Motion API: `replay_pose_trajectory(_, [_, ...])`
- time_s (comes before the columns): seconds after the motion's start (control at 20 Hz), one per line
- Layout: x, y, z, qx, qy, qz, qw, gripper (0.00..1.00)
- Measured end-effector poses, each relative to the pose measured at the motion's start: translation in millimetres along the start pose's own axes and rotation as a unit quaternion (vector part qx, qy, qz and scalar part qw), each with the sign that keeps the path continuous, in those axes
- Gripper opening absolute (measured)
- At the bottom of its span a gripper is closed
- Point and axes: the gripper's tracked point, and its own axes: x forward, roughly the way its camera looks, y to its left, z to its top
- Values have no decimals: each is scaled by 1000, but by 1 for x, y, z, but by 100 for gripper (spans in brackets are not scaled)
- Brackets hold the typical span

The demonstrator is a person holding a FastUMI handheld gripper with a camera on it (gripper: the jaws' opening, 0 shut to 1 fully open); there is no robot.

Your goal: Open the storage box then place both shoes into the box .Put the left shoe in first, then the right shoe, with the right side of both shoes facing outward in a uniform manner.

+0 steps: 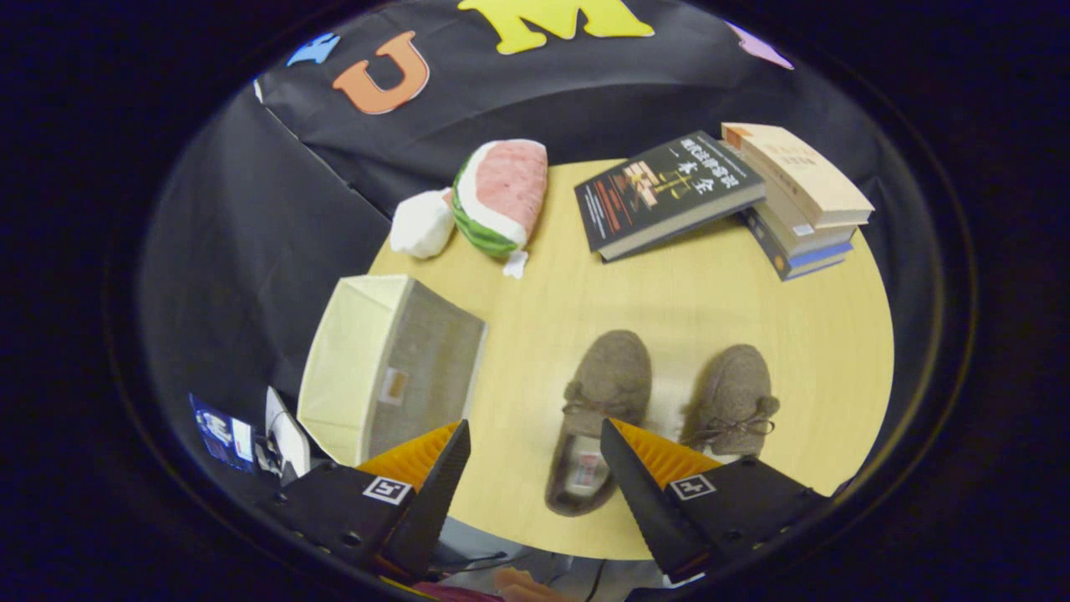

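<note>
Spread wide and holding nothing, the gripper [535,443] hovers above the table [819,334]. Both shoes sit outside the storage box [389,368], left shoe [598,418] between the fingers, right shoe [731,401] beside it. That box looks open-topped, so every placement seems left to do.

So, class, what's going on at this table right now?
A person is holding a two-finger tool above a round wooden table. Its fingers are open and hold nothing. Between and just ahead of them lies one brown fuzzy shoe; its pair sits beside it. The fabric storage box stands open near the left finger, with neither shoe in it yet. Beyond are a watermelon plush and some books.
</note>
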Motion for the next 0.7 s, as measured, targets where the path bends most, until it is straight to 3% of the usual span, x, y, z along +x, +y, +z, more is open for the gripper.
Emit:
replay_pose_trajectory(0.4, [51, -60, -51, -2, 69, -64, 996, 95])
replay_pose_trajectory(0.55, [62, -83, -49, -19, 70, -123, 990, 94])
replay_pose_trajectory(0.7, [71, -86, -51, -31, 75, -146, 986, 74])
